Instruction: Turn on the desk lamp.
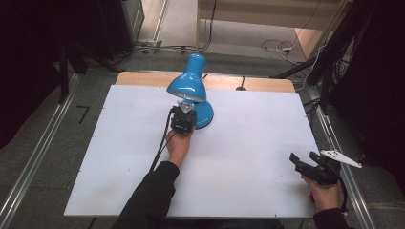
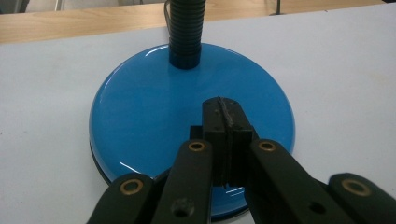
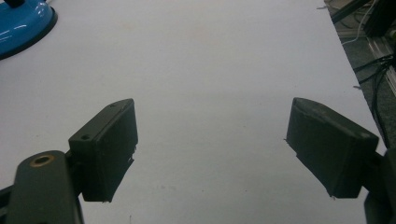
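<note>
Blue lamp (image 1: 191, 86) beneath closed left hand-held gripper (image 2: 225, 122)

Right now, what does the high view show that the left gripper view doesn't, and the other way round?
High view: the lamp's shade, the right gripper with open jaws near the table's right edge, and both forearms. Left gripper view: the left gripper shut, empty, its tips over the base, and the ribbed neck rising from it. Both: the blue base and white table.

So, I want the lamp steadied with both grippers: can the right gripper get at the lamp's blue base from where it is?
Probably yes. The right gripper sits open at the board's near right corner, and only bare white board lies between it and the base. The left gripper, shut, covers only the base's near edge.
</note>
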### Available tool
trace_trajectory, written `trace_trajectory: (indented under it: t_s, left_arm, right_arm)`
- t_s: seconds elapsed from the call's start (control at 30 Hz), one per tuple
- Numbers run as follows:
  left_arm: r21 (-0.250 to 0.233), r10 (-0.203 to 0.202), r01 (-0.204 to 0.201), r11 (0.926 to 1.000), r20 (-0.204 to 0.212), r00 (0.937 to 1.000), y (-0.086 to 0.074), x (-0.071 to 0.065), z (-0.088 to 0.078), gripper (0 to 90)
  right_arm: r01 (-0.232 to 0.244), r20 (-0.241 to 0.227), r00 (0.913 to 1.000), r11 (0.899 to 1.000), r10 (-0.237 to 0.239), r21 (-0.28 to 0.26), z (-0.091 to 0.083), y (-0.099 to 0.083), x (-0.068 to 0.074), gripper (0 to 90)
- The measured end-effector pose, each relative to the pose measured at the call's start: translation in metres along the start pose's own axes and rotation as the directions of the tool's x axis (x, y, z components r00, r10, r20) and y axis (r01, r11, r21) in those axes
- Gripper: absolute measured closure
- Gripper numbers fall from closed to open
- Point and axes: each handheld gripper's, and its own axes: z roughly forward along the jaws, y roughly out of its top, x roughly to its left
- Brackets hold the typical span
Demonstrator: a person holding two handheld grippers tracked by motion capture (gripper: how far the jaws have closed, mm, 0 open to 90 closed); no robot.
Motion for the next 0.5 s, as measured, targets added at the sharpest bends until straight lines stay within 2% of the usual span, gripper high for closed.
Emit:
trace_trajectory:
  t_s: [0.5]
  left_arm:
    - [0.001, -0.009, 0.009, 1.0, -0.004, 0.9999, -0.0016, 0.0013, 0.0031, 90.0]
  right_arm:
    - [-0.002, -0.001, 1.0, 1.0, 0.002, 0.0, -0.0003, -0.0002, -0.0003, 15.1]
